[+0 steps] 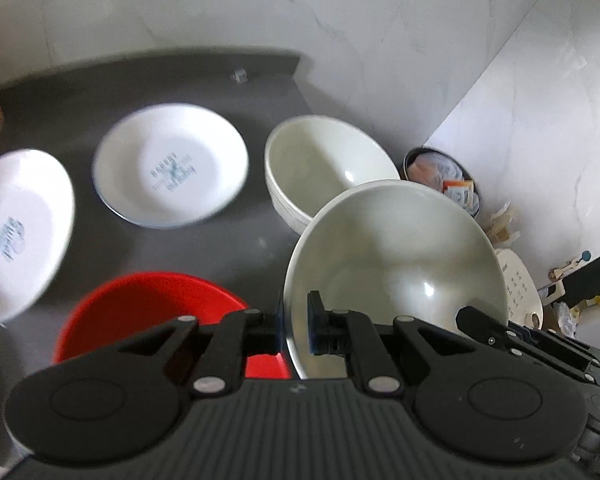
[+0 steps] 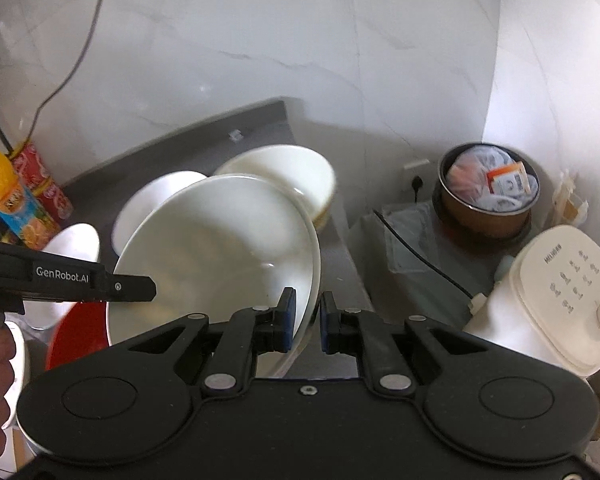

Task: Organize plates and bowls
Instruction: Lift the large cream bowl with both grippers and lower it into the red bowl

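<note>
Dark grey countertop (image 1: 220, 92) ran to a white marble wall. Directly on it: two white shallow plates with blue print, one (image 1: 170, 166) mid-counter, one (image 1: 20, 236) at the left edge, apart; a stack of cream bowls (image 1: 320, 160) near the right edge; a red bowl (image 1: 140, 308) nearest the camera; a red can (image 2: 40, 178) and an orange-capped juice bottle (image 2: 10, 200) far left.

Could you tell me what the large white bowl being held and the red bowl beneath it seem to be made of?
The large white bowl looks like glazed ceramic: glossy, with sharp highlights and a thin, hard rim. The red bowl seems to be plastic: saturated, even colour and a duller sheen, though blur leaves that uncertain.
</note>
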Motion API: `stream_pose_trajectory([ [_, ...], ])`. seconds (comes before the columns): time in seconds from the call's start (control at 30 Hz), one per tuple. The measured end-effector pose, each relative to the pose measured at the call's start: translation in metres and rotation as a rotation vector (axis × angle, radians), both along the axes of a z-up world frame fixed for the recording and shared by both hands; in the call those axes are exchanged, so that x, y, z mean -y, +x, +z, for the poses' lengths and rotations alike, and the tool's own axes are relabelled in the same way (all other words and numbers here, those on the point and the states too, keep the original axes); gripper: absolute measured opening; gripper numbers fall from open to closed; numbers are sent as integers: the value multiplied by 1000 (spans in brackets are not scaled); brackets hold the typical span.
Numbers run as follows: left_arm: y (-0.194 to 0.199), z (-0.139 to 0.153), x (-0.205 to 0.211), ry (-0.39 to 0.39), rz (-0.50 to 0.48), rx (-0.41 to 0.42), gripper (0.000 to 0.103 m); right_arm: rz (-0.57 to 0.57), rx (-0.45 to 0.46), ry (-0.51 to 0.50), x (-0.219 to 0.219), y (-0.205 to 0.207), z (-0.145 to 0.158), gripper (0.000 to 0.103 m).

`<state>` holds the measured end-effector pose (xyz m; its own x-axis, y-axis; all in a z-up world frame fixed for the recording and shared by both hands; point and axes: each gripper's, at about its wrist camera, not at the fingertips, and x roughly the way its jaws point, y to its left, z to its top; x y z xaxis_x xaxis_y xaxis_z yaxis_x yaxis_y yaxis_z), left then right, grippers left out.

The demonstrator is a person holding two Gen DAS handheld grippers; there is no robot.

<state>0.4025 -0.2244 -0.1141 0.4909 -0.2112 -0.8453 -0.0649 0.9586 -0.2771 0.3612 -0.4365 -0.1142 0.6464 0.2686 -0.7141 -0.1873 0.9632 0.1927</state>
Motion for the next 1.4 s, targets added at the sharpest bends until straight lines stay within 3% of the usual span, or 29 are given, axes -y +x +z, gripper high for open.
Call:
stream_pose_trajectory([
  [0.3,-27,16,-50,-18,46,25,10,44,25,7,-42,-15,15,12],
  [0.67,-50,1,-101,-22,122,-29,10,129,-43,-22,-99,-28,-3,12],
  [1.3,-53,-40,-115,-23,153,-152,13,130,-126,-15,-118,-27,-27,12],
  [1.4,-49,-42,-114,6,152,-169,14,113,-147,-23,-119,-23,-32,11],
])
